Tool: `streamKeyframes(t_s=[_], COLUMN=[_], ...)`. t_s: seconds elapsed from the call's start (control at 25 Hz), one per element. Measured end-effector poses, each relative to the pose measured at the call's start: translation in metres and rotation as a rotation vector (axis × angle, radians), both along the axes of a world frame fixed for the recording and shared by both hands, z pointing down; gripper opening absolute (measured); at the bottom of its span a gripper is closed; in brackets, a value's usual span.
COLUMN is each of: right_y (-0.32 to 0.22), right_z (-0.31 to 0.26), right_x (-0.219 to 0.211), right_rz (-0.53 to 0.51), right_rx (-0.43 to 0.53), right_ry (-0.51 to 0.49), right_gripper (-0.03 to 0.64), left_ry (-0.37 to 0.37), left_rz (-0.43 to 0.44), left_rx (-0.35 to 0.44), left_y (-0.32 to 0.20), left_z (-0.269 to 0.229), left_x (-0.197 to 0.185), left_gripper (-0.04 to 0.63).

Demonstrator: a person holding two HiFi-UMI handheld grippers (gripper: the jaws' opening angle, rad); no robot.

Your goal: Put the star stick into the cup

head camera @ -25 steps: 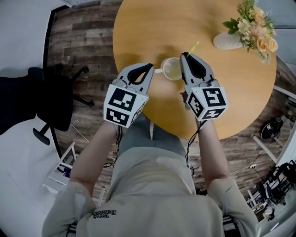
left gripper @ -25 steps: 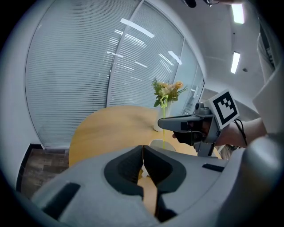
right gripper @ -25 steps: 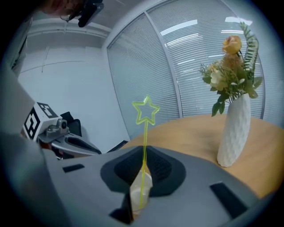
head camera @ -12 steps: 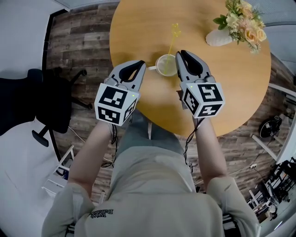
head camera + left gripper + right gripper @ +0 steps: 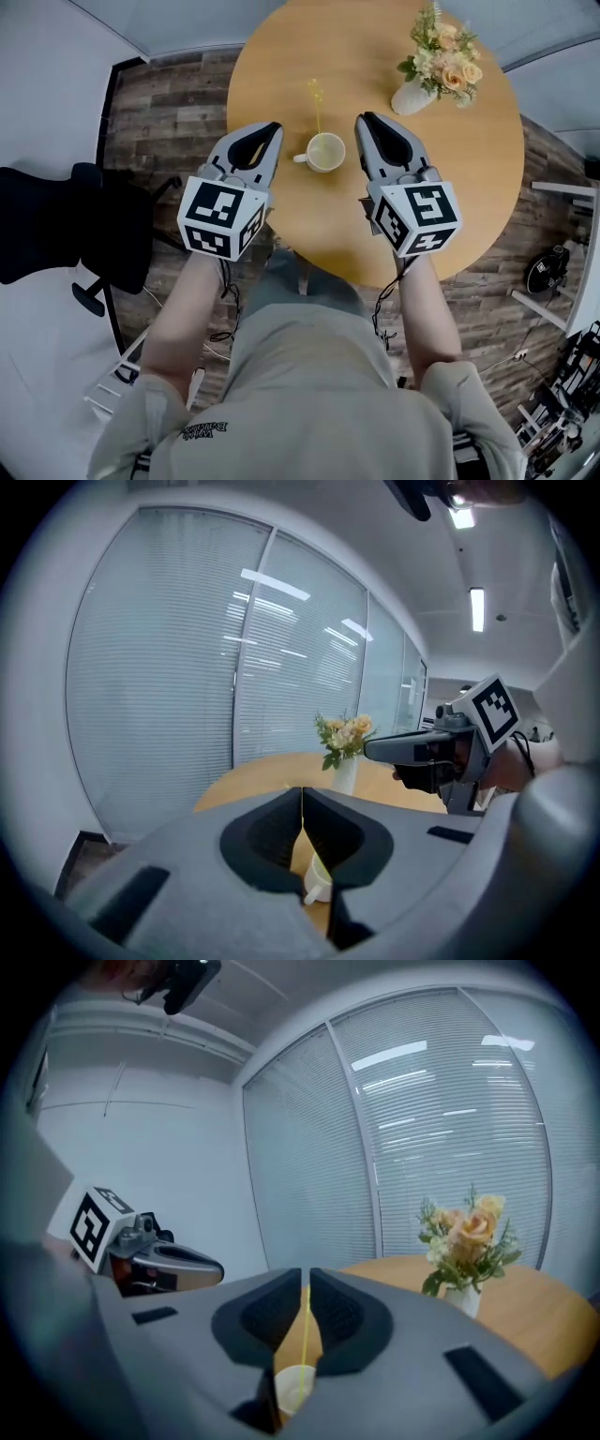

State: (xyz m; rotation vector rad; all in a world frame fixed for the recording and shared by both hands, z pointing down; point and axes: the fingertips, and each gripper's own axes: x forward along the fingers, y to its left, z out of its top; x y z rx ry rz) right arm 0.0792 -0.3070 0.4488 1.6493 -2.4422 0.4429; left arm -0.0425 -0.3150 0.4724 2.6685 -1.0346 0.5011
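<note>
A white cup (image 5: 325,152) stands on the round wooden table (image 5: 450,187). The yellow star stick (image 5: 317,108) rests in it, its star end leaning toward the far side. My left gripper (image 5: 272,127) is shut and empty, left of the cup and apart from it. On the cup's other side my right gripper (image 5: 361,119) is also shut with nothing in it. The right gripper view shows the stick (image 5: 305,1335) and the cup (image 5: 293,1389) through the thin slit between the jaws. In the left gripper view the cup (image 5: 317,883) sits just past the closed jaws.
A white vase of flowers (image 5: 412,94) stands at the table's far right; this vase (image 5: 344,771) shows in the left gripper view and the vase (image 5: 464,1297) in the right one. A black office chair (image 5: 56,225) stands on the floor at the left.
One second ago my right gripper's tip was at the tilted stick over the cup. Now the stick stands free in the cup, and both grippers have drawn apart from it.
</note>
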Motion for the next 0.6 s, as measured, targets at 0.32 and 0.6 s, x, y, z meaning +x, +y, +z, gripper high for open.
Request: streamKeyframes(t_s=[0.32,0.6], right_y=[0.029,0.069], right_z=[-0.124,-0.213], right_x=[0.002,-0.003], right_rz=[-0.042,-0.072], right_rx=[0.192,0.349], right_ry=[-0.017,-0.022], right_gripper=[0.037,0.037], left_ry=[0.031,0.112], left_rz=[0.051,0.086], left_rx=[0.192,0.366], left_y=[0.015,0.041], left_z=[-0.112,-0.203], left_x=[0.005,0.012], left_gripper=[0.023,0.023])
